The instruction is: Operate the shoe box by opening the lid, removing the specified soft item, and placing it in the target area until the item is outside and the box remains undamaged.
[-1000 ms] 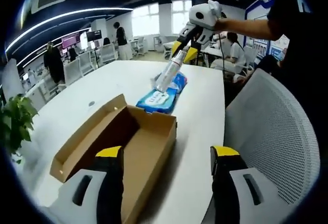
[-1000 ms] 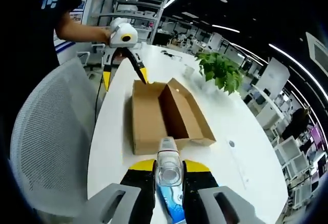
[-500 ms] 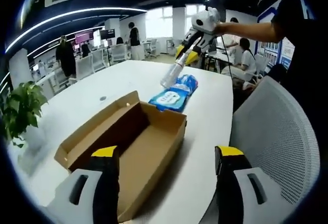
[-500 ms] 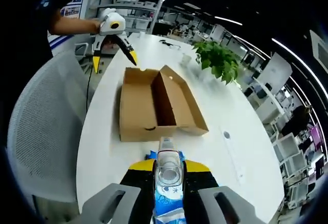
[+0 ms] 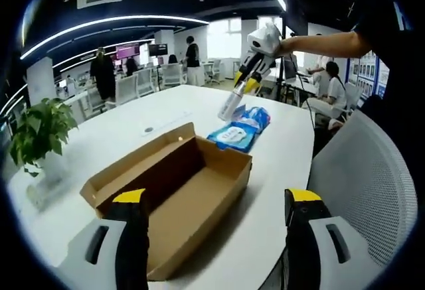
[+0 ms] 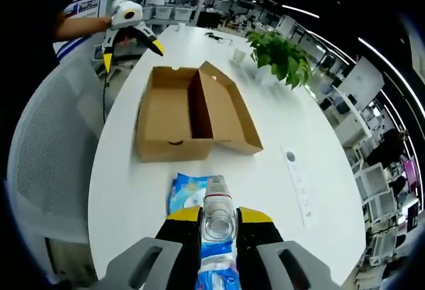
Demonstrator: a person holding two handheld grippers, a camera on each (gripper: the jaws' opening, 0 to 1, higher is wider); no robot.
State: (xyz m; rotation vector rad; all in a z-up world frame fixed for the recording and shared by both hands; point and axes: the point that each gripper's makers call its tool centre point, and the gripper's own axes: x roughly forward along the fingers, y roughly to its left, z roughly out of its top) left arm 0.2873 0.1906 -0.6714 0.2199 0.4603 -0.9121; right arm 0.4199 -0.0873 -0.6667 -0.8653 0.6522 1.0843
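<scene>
The open cardboard shoe box (image 5: 179, 190) (image 6: 189, 114) lies on the white table (image 5: 275, 170), its inside bare and its lid folded out flat. A blue soft wipes pack (image 5: 240, 127) (image 6: 188, 194) rests on the table just beyond the box. My right gripper (image 6: 218, 216) (image 5: 243, 81) is shut on a clear plastic bottle (image 6: 216, 210) (image 5: 228, 107), which hangs above the pack. My left gripper (image 5: 216, 200) (image 6: 126, 34) is open over the box's near end, nothing between its jaws.
A grey mesh chair (image 5: 362, 170) (image 6: 46, 164) stands at the table's edge beside the box. A potted plant (image 6: 279, 54) (image 5: 36, 127) and a flush socket strip (image 6: 299, 187) are on the table's far side. People sit at desks behind.
My right gripper has drawn back from the box with the bottle, lifting it off the blue pack, which stays on the table. The left gripper remains open.
</scene>
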